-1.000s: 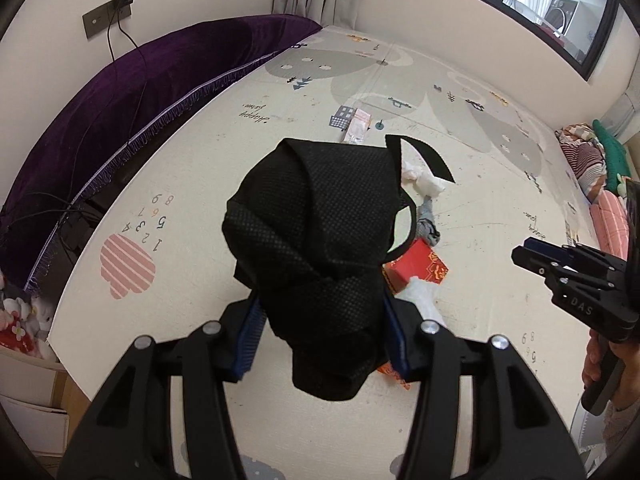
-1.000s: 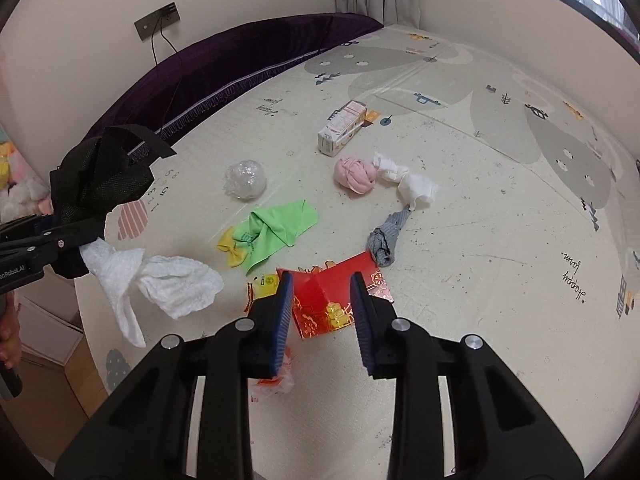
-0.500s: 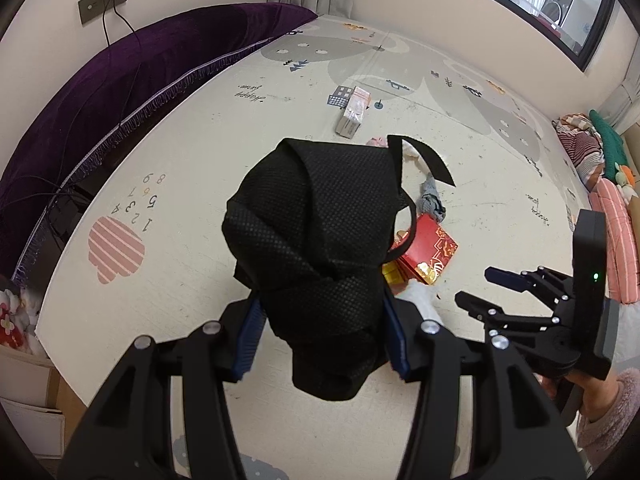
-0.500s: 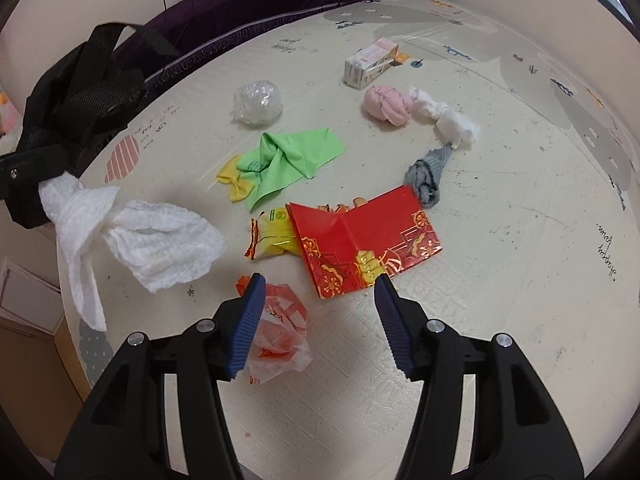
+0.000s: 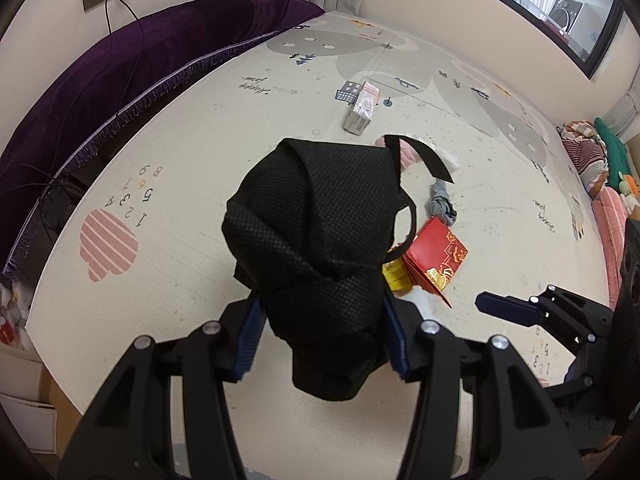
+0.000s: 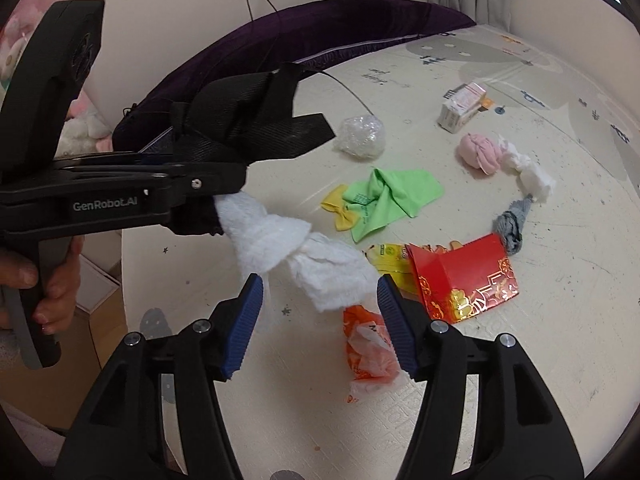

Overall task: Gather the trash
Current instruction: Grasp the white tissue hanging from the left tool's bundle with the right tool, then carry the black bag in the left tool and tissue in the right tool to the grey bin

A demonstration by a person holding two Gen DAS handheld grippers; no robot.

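I find my left gripper clamped on a black bag, the bunched fabric pressed between both blue pads. From the right wrist view, a white tissue hangs out from under that bag, at the left gripper's tip. A hand grips the left tool's handle at the frame's left edge.

My right gripper stands wide; its jaws have just been opening. The lower end of the tissue sits between the pads, but neither pad presses on it that I can see. An orange wrapper lies on the mat just below, near the right-side pad.

Trash on the mat: a red envelope with a yellow packet touching its left edge; a green cloth with a yellow scrap beside it; a clear plastic ball further back; a pink bundle, a white wad and a grey rag in a loose line to the right; a small carton at the far side.

A purple cover runs along the mat's far-left edge.
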